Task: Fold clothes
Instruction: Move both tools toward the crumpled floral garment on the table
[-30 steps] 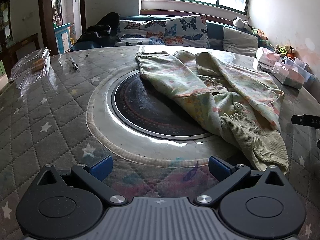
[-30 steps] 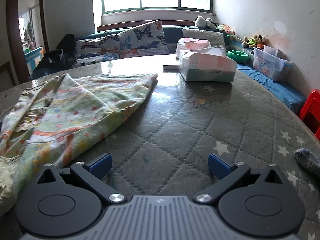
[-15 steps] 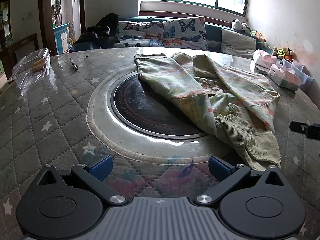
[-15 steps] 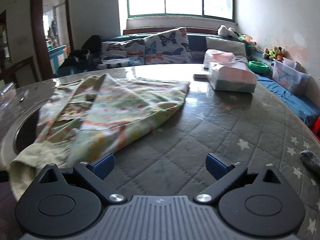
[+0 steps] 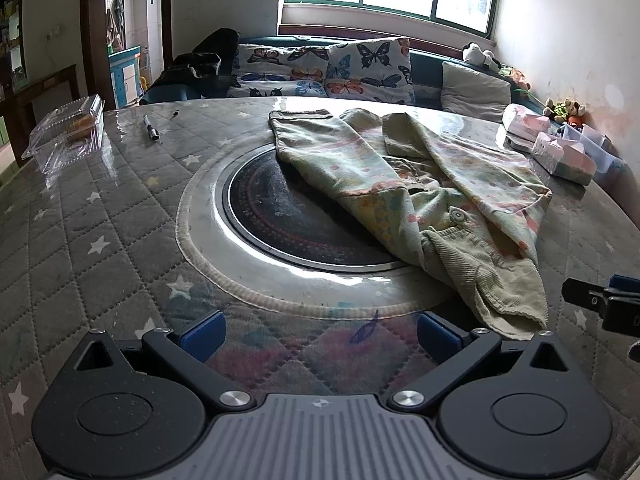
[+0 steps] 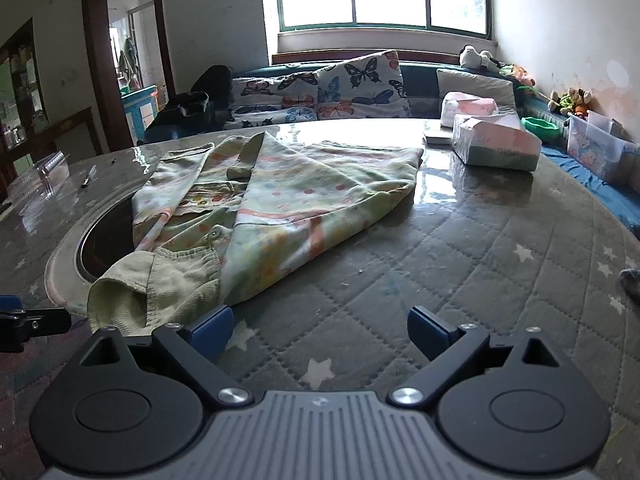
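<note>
Both grippers, left and right, are wide open and holding nothing, and the pants lie crumpled half over the table's dark round inset, so grabbing just the bunched waistband will probably drag the whole heap instead of spreading it.

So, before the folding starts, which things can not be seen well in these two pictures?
- Table under the garment: hidden by the cloth, both views.
- Garment's type: unclear, it lies crumpled.
- Grey object: cut by the right edge, right wrist view.
- Plastic box contents: blurred by the lid, left wrist view.
- Right gripper: partly cut by the edge, left wrist view.
</note>
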A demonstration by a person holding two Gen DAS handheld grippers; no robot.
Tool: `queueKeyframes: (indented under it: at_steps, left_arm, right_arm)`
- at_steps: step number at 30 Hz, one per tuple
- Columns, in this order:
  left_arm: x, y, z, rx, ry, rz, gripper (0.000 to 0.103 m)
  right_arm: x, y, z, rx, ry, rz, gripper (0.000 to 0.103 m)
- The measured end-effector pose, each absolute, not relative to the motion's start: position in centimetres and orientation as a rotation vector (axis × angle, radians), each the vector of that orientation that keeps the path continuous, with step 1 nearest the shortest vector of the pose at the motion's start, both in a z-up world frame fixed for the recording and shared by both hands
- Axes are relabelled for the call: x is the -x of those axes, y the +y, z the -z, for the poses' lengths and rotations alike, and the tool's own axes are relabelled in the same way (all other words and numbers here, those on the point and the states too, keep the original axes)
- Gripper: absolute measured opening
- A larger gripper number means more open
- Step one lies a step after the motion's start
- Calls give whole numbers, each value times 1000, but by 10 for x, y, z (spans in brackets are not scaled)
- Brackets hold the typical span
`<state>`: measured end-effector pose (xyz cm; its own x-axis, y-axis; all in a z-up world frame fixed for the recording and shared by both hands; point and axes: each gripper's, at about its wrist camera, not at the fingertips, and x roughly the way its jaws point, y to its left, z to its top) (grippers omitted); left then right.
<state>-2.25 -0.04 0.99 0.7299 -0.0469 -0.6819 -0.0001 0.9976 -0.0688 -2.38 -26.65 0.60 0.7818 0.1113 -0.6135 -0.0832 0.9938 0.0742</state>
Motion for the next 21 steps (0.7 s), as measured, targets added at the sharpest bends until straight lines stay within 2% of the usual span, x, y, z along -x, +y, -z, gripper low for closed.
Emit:
queueKeyframes:
  at_steps: [21]
  left_arm:
    - [29,-12,-8,63,779,45,103]
  right_arm:
    - [35,-256,2,-47,686,-119,96]
